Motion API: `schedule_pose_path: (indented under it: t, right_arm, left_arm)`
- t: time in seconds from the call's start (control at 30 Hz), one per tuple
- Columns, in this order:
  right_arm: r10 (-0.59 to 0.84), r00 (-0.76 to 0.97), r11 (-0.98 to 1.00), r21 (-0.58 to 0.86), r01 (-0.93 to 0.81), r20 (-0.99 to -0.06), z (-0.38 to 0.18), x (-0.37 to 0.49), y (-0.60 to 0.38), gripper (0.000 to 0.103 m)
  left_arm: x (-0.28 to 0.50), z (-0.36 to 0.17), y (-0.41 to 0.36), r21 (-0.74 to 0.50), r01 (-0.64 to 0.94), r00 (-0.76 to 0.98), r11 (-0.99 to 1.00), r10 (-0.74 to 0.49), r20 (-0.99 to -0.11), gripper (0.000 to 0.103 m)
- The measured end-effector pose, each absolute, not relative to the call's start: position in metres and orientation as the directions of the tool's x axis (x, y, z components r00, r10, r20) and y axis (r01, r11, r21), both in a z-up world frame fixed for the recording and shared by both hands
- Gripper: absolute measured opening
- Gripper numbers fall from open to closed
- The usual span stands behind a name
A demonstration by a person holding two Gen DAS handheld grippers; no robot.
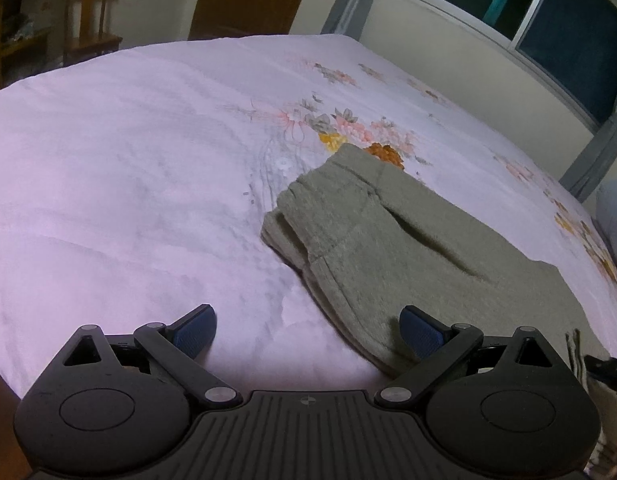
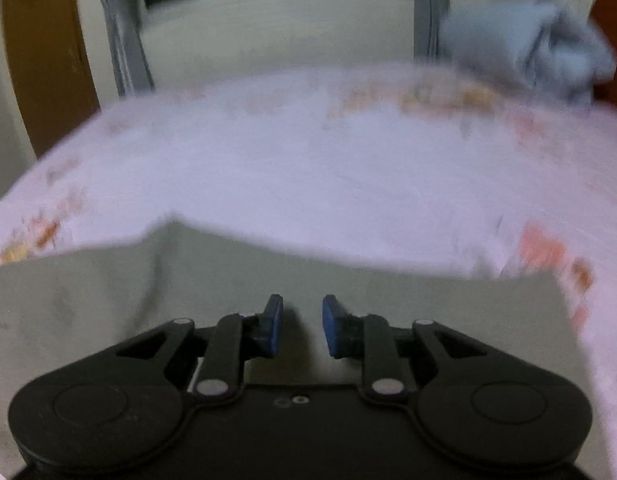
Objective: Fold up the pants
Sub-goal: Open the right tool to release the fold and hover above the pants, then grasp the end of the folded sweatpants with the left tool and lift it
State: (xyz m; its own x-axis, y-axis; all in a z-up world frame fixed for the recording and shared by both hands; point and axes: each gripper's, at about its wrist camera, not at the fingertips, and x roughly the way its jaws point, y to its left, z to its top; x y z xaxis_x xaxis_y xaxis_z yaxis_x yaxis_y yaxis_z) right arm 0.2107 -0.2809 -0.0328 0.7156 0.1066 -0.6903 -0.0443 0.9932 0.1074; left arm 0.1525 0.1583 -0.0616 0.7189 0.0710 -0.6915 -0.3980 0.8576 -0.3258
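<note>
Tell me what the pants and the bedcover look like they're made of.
Pants: olive-grey, likely fleece or terry knit, judging by the fuzzy, matte nap and thick soft folds. Bedcover: pale pink woven fabric, probably cotton, smooth with fine wrinkles and a printed floral pattern.

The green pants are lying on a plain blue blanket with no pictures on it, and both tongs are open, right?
Not quite. The blanket is pale pink with flowers printed on it, as the left wrist view shows. The green pants do lie on it, and the left tongs and right tongs are both open.

Dim indoor light; right view motion-blurred (fisheye bending at edges).
</note>
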Motion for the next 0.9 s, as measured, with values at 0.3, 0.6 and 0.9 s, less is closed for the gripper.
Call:
schedule_pose_path:
  t: [0.3,0.6,0.9]
  right_arm:
    - [0.310,0.731,0.951,0.210,-0.228,-0.607,-0.008,0.175,-0.275,0.033]
    - [0.253,0.817,0.967,0.173,-0.189,-0.519,0.008,0.135,-0.321,0.059]
    - [0.267,0.808,0.958,0.237,-0.162,-0.525,-0.004,0.131,-0.340,0.066]
  left_arm:
    - [0.161,-0.059,0.153,-0.426,-0.348,0.762,0.835,-0.013,-0.648,0.098]
    - [0.181,-0.101,0.187,-0.718,-0.306,0.845,0.625,-0.169,-0.507,0.097]
    - [0.197,-0.119,0.200,-0.804,-0.298,0.883,0.514,-0.172,-0.437,0.097]
